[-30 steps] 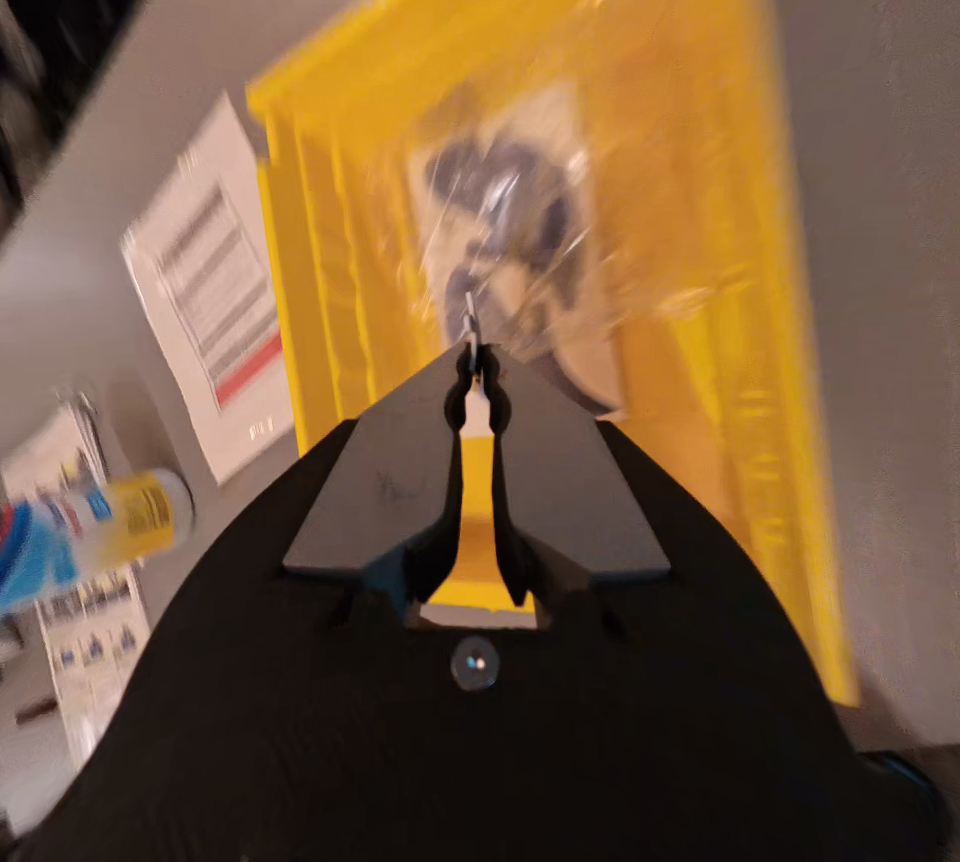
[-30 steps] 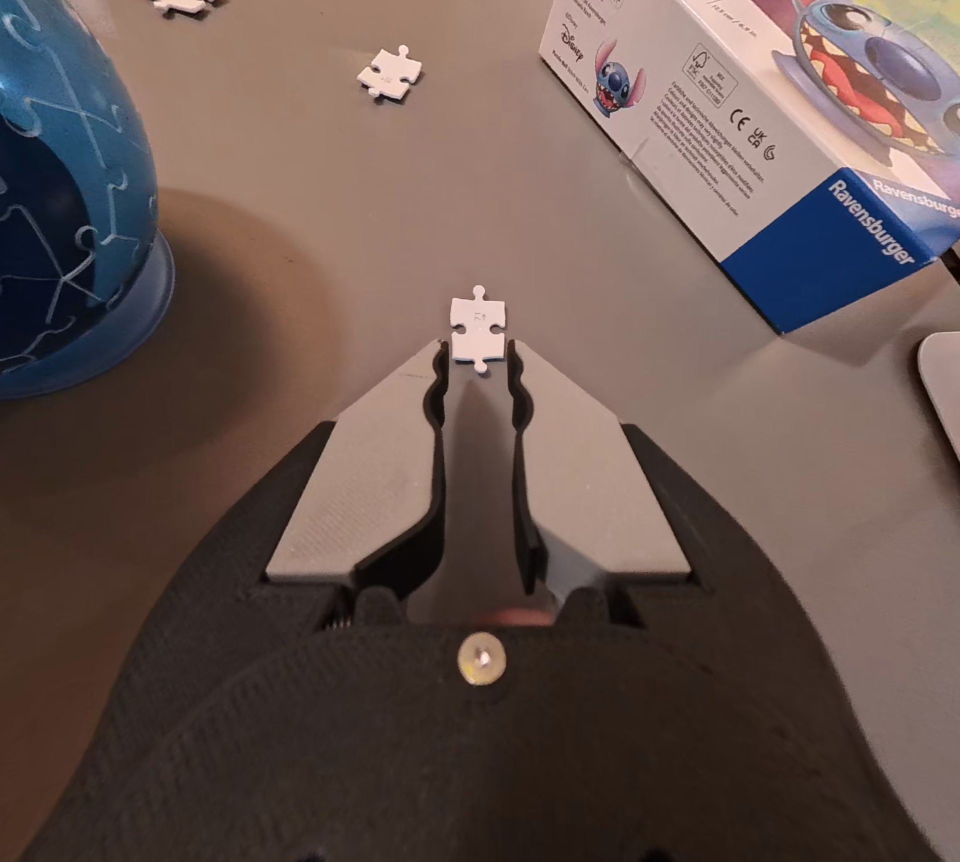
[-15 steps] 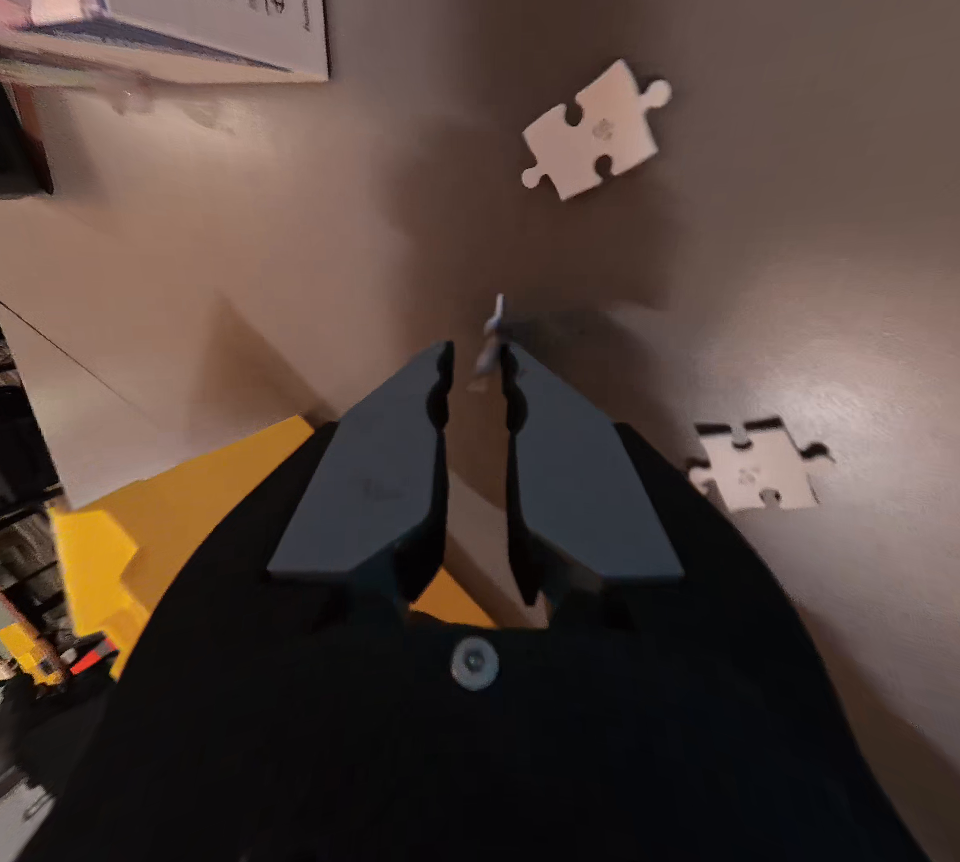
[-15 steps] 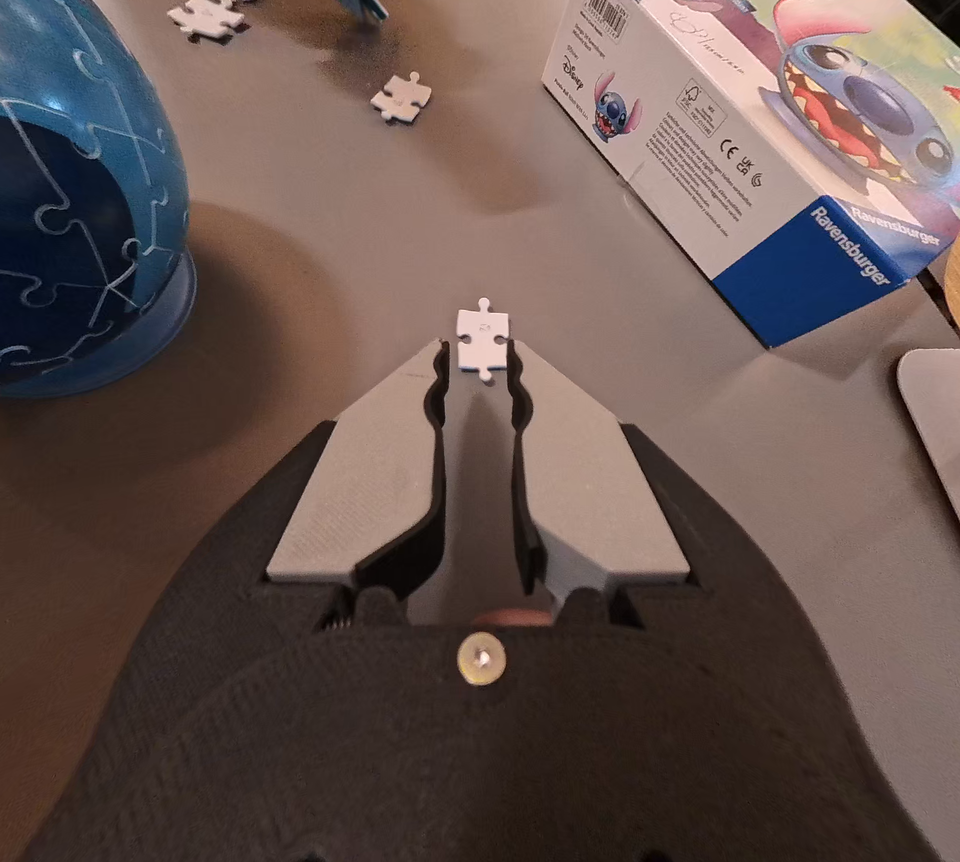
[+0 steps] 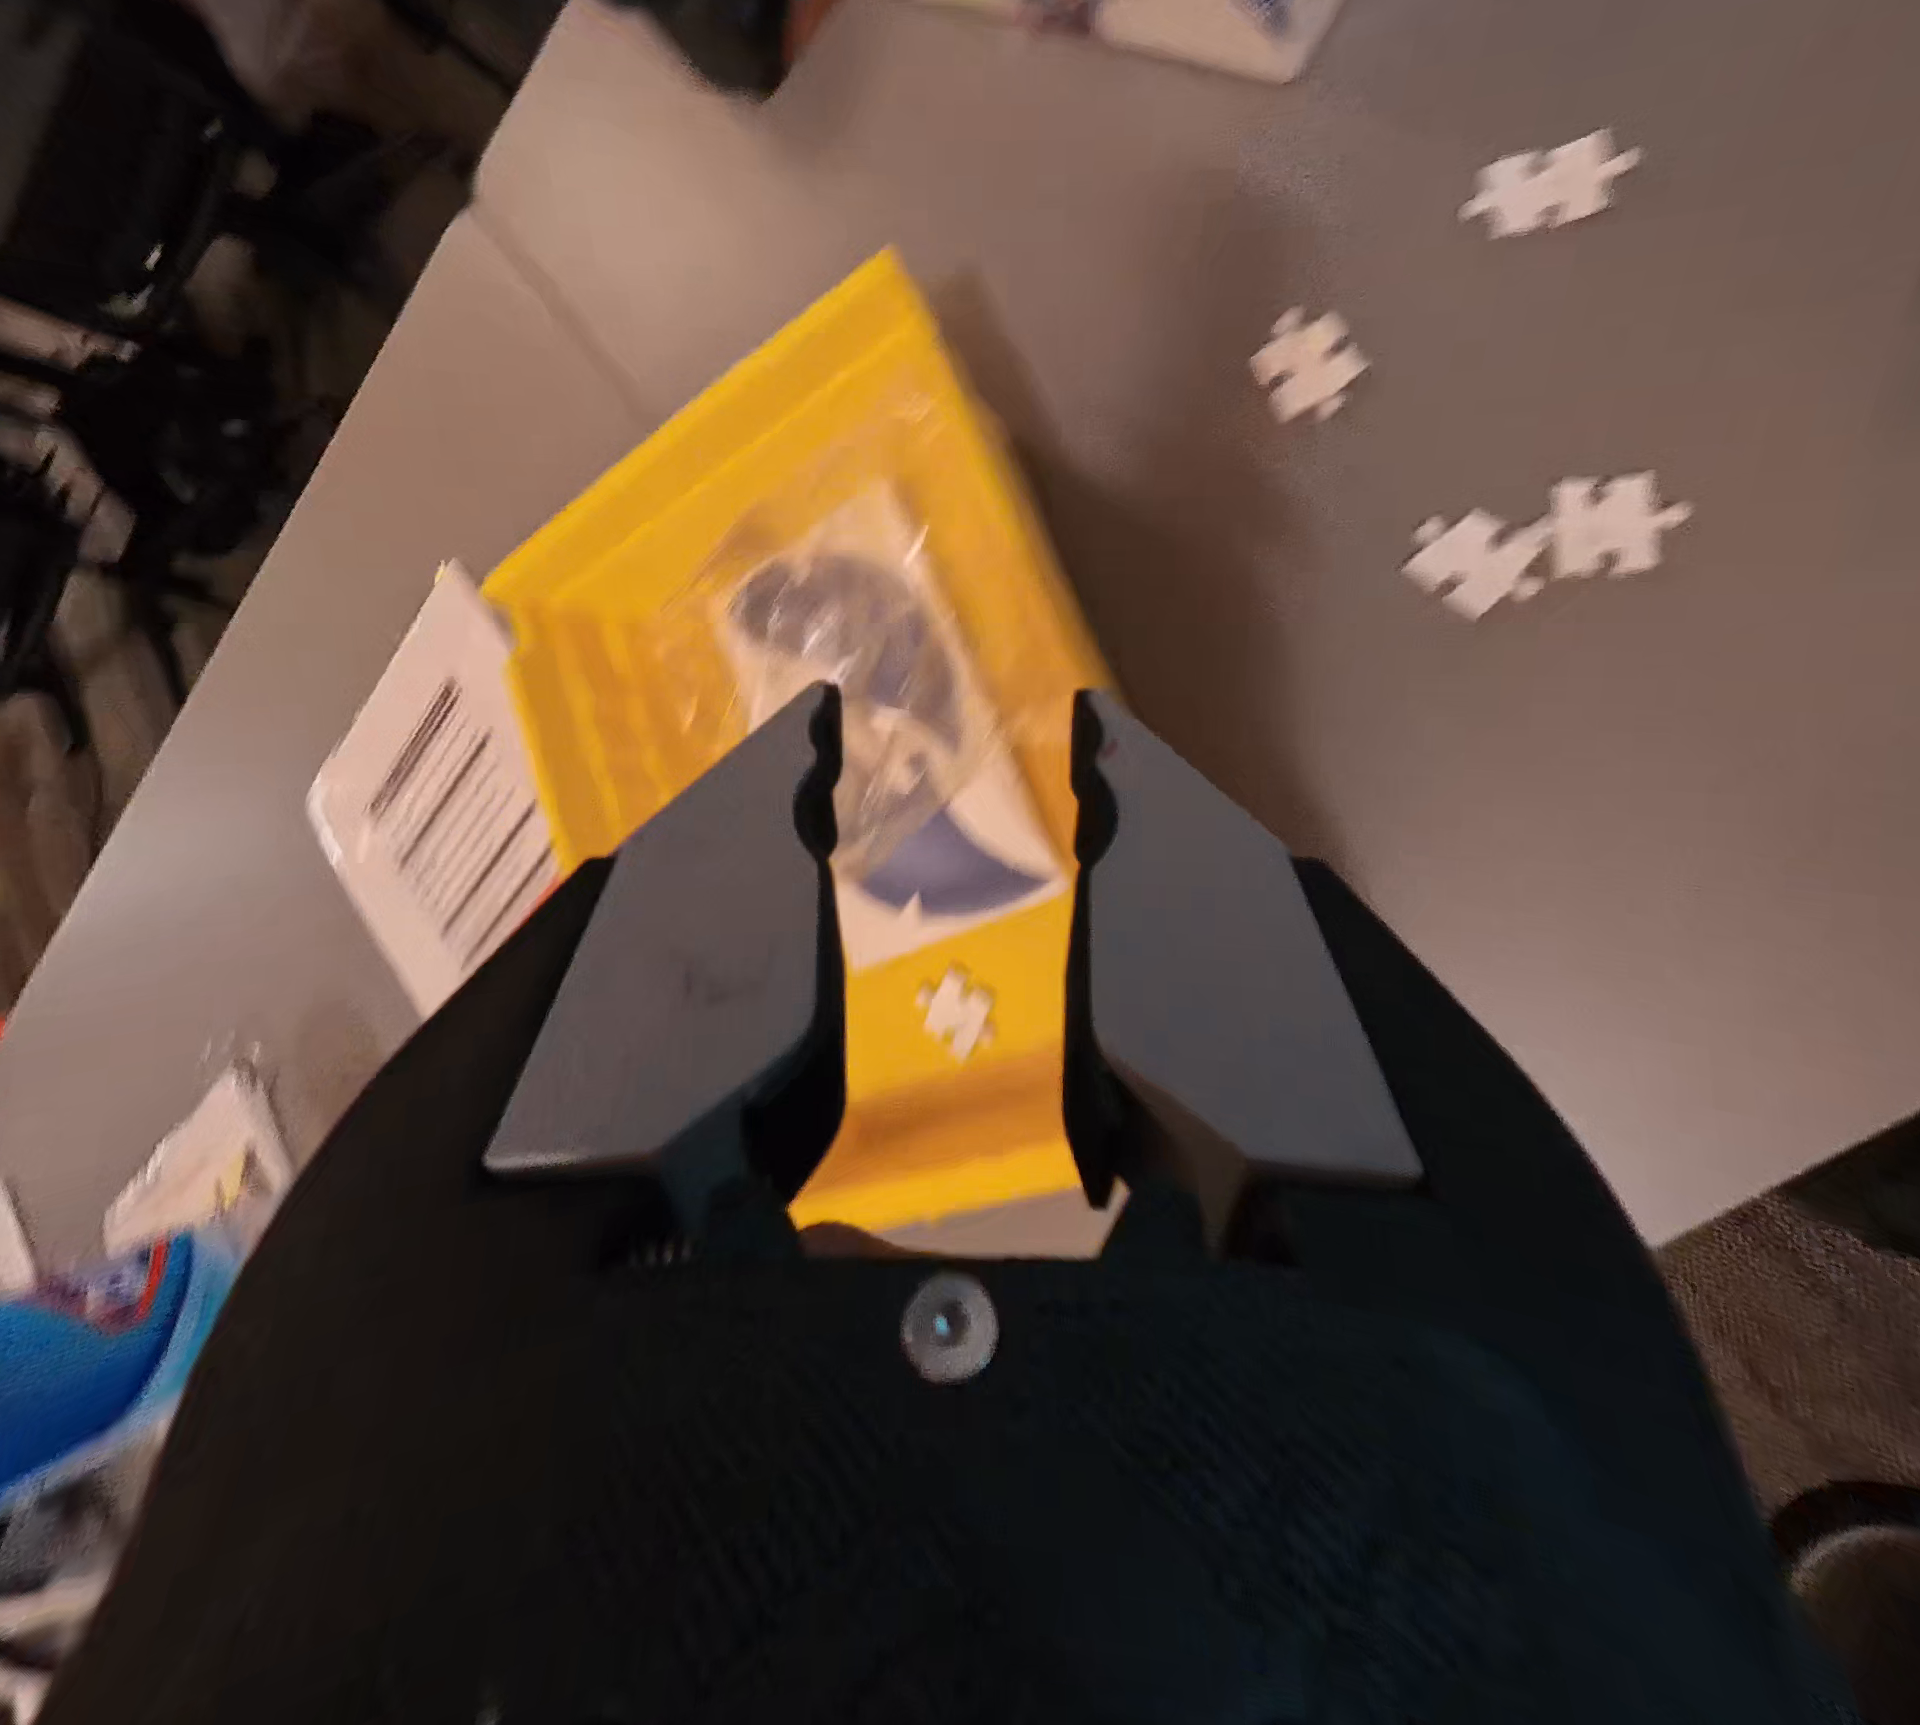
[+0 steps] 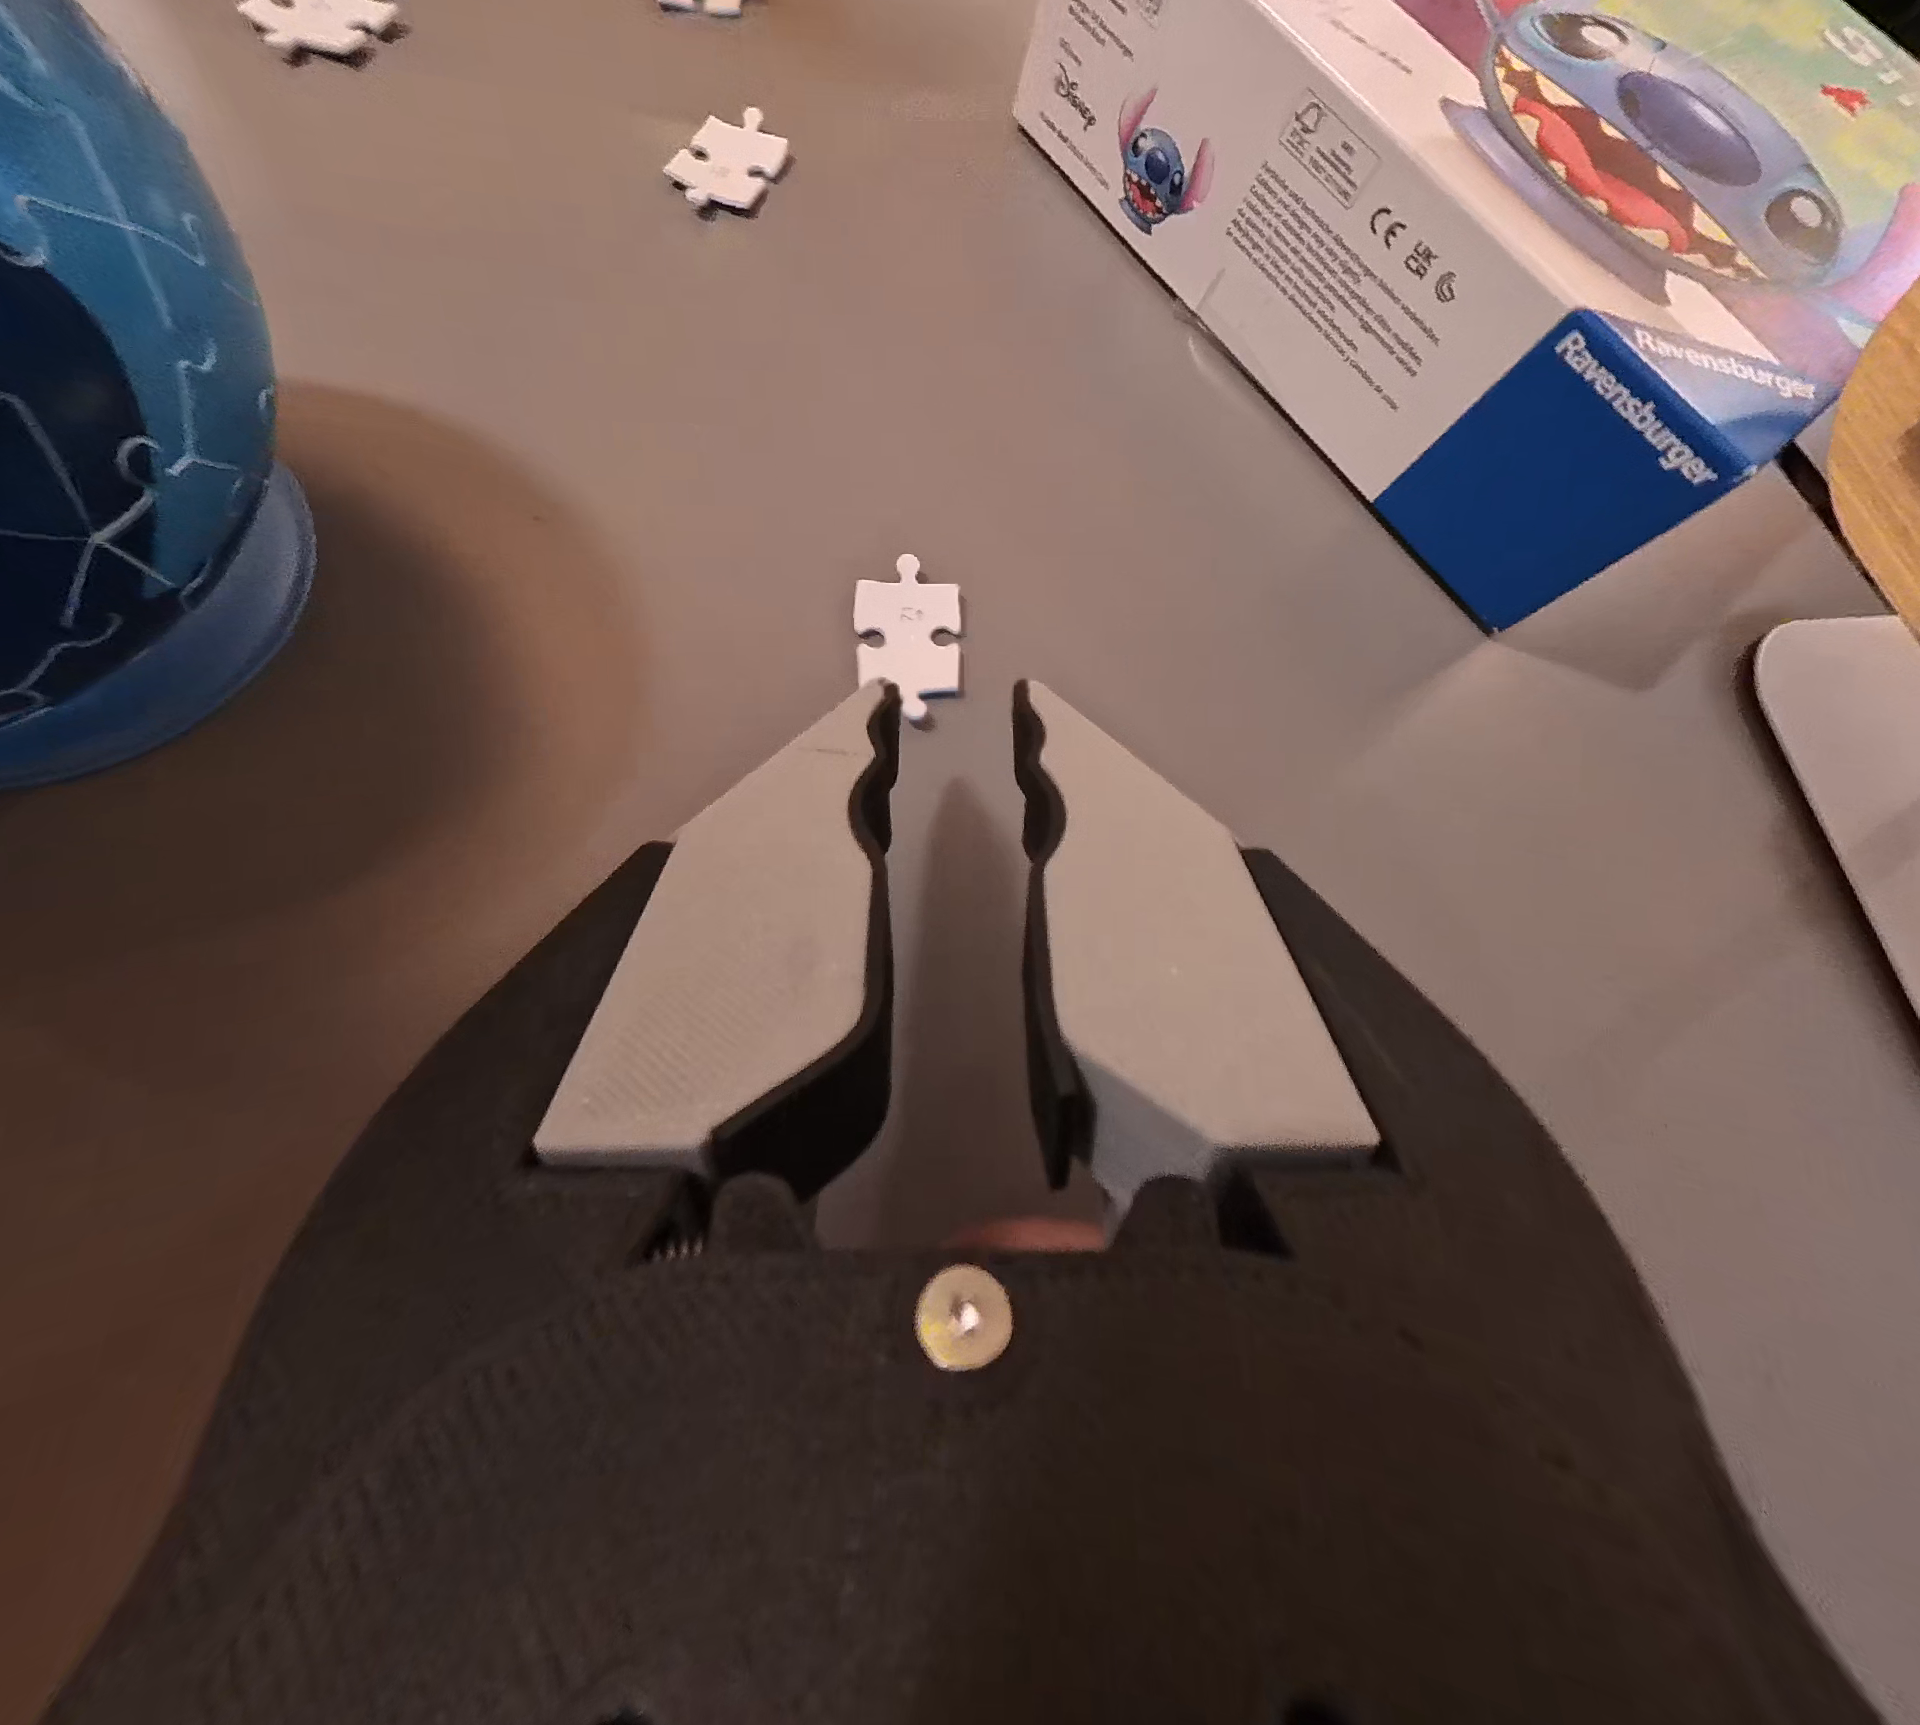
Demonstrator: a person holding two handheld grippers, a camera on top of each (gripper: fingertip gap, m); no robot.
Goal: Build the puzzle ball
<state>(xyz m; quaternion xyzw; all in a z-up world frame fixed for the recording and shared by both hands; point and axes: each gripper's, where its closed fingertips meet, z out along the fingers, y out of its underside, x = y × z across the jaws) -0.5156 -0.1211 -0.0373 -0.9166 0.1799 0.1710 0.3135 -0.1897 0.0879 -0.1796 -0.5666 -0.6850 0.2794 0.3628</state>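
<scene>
Both tongs stand open with nothing in them. On my left, the dark left gripper (image 5: 951, 740) has its jaws spread wide and hangs above a yellow bin (image 5: 914, 1114) that sits at the table's near edge; the view is smeared with motion blur. Inside the bin lies a clear plastic bag (image 5: 831, 636) with dark pieces in it, and one loose white piece (image 5: 956, 1015) rests face down on the bin floor between my fingers. A white printed sheet (image 5: 436, 802) lies just beside the bin's left wall. Farther out on the grey table (image 5: 1507, 844) I see four white pieces scattered well apart from the bin, two of them touching, and the puzzle box at the far end, too blurred to read its detail. On my right, the grey right gripper (image 6: 951, 704) is parted more narrowly, low over the table, and a white puzzle piece (image 6: 909, 641) lies flat just ahead of the tips, face down, its near tab touching or almost touching my left fingertip (image 6: 868, 719). The puzzle ball (image 6: 114, 387), blue and partly built, stands on its blue ring stand at the left, well apart from that piece. Four more white pieces lie beyond, near the far edge, and the puzzle box (image 6: 1455, 200) sits to the right.
</scene>
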